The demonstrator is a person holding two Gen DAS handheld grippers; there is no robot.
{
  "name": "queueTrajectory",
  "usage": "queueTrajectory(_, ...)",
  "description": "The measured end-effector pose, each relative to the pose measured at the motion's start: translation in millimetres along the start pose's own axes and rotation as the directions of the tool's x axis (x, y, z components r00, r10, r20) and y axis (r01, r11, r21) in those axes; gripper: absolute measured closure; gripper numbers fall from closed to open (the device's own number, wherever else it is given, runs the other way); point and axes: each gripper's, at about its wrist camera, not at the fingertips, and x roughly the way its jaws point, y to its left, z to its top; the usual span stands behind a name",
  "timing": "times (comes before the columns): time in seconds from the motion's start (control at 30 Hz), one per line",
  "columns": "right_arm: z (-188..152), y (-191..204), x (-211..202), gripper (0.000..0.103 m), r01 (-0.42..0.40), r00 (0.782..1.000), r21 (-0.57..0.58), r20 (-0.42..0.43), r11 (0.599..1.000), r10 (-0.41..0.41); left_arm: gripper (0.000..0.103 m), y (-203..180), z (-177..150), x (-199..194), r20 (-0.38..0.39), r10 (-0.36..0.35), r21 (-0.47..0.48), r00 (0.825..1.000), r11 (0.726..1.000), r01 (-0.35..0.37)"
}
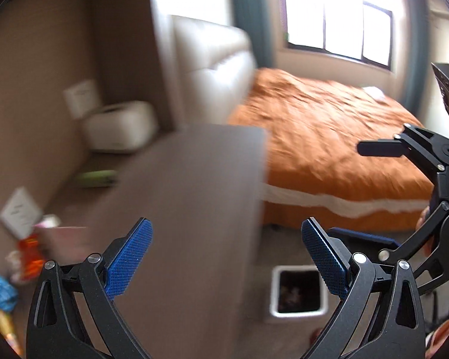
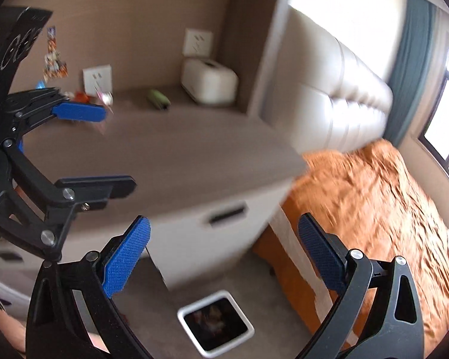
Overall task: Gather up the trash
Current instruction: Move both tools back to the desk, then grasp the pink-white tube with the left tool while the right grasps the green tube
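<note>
Several crumpled wrappers (image 1: 30,251) in orange, blue and pink lie at the back left of the nightstand top (image 1: 188,194). The right wrist view shows the wrappers (image 2: 80,97) just behind the left gripper's upper finger. A green object (image 1: 97,178) (image 2: 158,98) lies farther along the wall. On the floor beside the nightstand stands a white square trash bin (image 1: 275,287) (image 2: 202,300) with scraps inside. My left gripper (image 1: 226,239) (image 2: 104,149) hangs open over the nightstand, holding nothing. My right gripper (image 2: 224,233) (image 1: 374,193) is open and empty above the bin.
A white tissue box (image 1: 119,131) (image 2: 209,80) sits at the back of the nightstand, under wall sockets (image 2: 197,42). A bed with an orange cover (image 1: 329,149) (image 2: 374,203) and a padded headboard (image 2: 344,95) fills the right. The nightstand has a drawer (image 2: 227,215). Both views are motion-blurred.
</note>
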Motion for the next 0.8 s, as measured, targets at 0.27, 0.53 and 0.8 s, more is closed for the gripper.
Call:
queueTrajectory(0.27,79,53,19,0.005,-0.065,0.994,-0.001,0.085,0.998,0.065,0.005,98,10,-31,-0.007,0.162,-0.209,0.987,0.965,-0.160)
queueTrajectory(0.53,127,58,71,0.005,-0.173,0.976,-0.072,0.119,0.982,0.181,0.005,153,18,-8,-0.094,0.323,-0.306,0.942,0.891,-0.336)
queueTrajectory(0.8,162,41,167,0.005,-0.310,0.943,-0.153,0.076,0.938,0.324,0.005,183,18,58,-0.269,0.393,-0.407,0.879,0.781,-0.473)
